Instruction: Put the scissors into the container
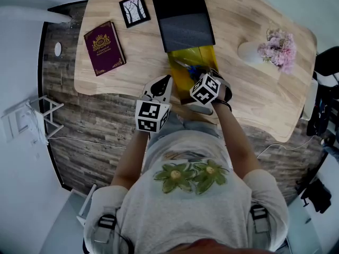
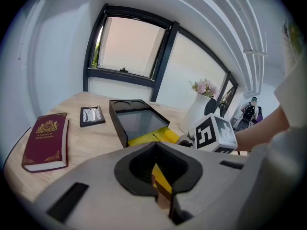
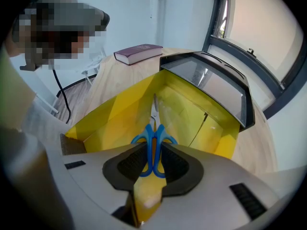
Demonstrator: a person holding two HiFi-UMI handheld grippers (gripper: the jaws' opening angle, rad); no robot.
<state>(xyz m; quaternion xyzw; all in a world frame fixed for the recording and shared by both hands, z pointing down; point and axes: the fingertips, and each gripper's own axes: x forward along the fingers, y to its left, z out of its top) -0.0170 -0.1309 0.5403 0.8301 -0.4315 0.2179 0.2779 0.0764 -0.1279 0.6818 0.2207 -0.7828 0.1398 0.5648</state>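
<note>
- So, far left on the table [image 1: 254,105]: a burgundy book [image 1: 104,47] and a small picture frame [image 1: 134,10], both well apart from the grippers.
- Your left gripper [image 2: 159,178] is pinched shut on the near edge of the yellow container [image 3: 120,114].
- Your right gripper [image 3: 153,157] is clamped on the handles of the blue scissors [image 3: 154,132], blades pointing into the open container.
- A vase [image 1: 249,52] of flowers sits at the right.

Bright and even, lit from the window [image 2: 132,47], blown out there; softly shadowed below it, heavily fisheye-bent around it, dark-cornered.
</note>
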